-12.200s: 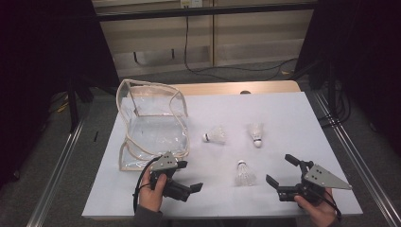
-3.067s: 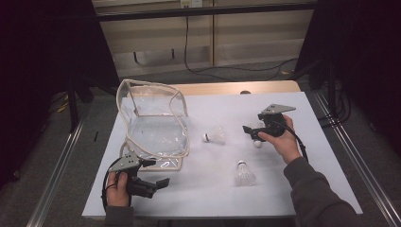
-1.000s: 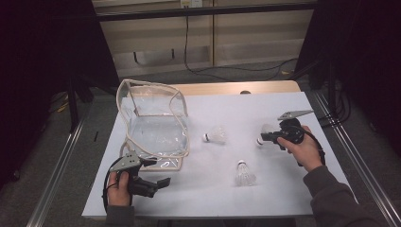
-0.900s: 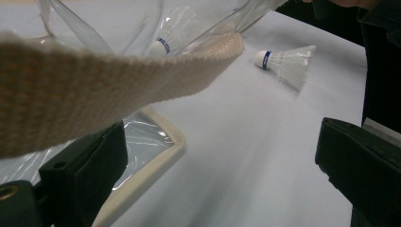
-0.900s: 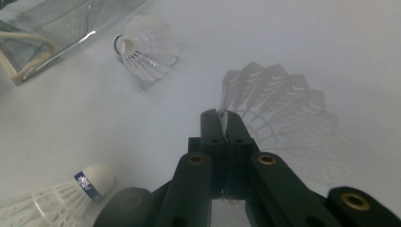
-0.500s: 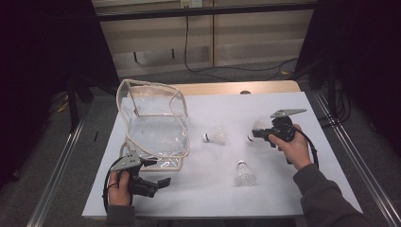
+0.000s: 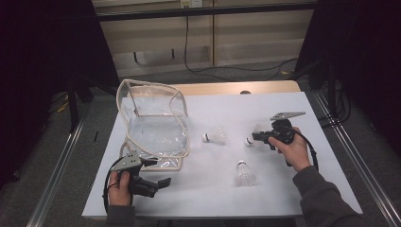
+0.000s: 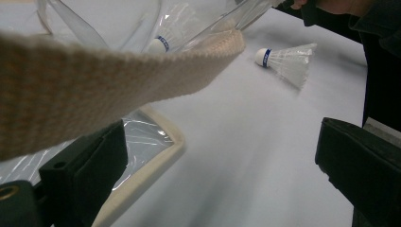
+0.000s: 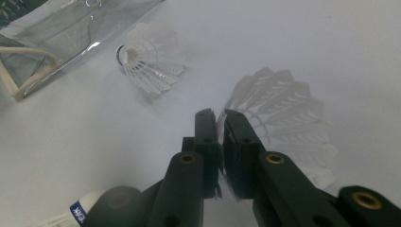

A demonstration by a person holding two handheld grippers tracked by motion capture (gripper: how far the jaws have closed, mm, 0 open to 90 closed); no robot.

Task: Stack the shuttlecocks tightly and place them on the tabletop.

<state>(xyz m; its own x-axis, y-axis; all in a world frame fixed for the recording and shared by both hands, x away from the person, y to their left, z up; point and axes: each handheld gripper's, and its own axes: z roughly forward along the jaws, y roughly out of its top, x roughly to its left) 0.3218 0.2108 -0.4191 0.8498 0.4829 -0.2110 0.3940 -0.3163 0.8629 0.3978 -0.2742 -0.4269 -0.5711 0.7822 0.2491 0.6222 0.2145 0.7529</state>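
On my white counter [image 7: 283, 189], the clear bag [image 7: 153, 125] lies at ten o'clock; I see nothing inside. My left tool [image 7: 156, 184], jaws spread, sits at its near corner. Right tool [image 7: 255, 137] pinches one shuttlecock's [image 7: 253, 135] feathers; two shuttlecocks [image 7: 215, 135] [image 7: 243, 174] lie loose nearby.

- In the right gripper view, the held shuttlecock [image 9: 279, 111] is blurred, its cork hidden behind the closed jaws
- In the left gripper view, a woven strap [image 8: 94, 90] is cut off by the left edge
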